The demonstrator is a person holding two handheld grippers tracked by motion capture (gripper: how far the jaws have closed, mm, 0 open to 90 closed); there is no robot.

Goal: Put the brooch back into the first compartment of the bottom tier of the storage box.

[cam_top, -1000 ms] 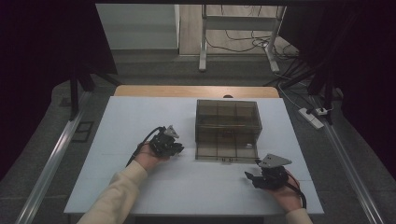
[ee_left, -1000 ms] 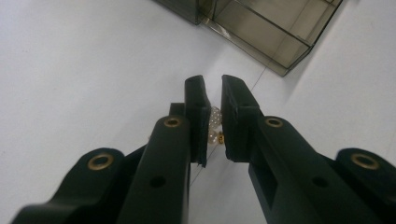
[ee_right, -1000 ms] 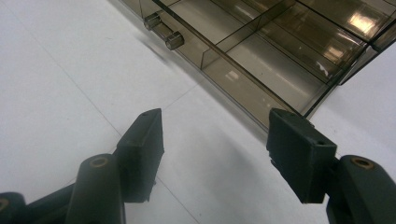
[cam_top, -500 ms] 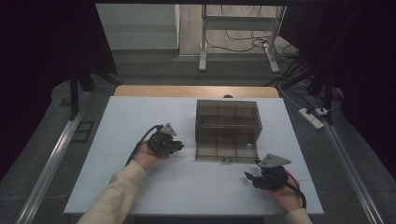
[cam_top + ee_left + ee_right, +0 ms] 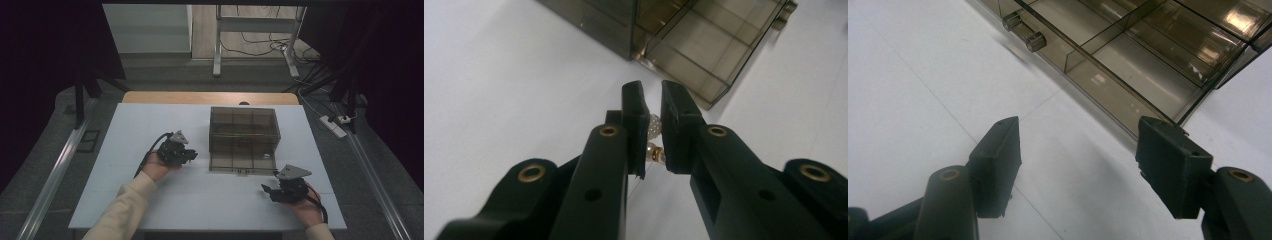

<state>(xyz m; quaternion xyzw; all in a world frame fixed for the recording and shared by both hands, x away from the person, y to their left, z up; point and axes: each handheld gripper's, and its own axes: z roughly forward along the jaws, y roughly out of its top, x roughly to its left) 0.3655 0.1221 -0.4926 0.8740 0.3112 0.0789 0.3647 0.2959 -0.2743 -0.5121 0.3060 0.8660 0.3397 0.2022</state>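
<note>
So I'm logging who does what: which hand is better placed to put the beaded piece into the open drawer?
Left. The left gripper already pinches the beaded piece beside the drawer; the right gripper is open, holding nothing.

The right gripper holds its two black jaws wide apart over the white table, with nothing between them. Just beyond the jaws lies a smoky clear plastic drawer, divided into compartments, with two small knobs on its front.
</note>
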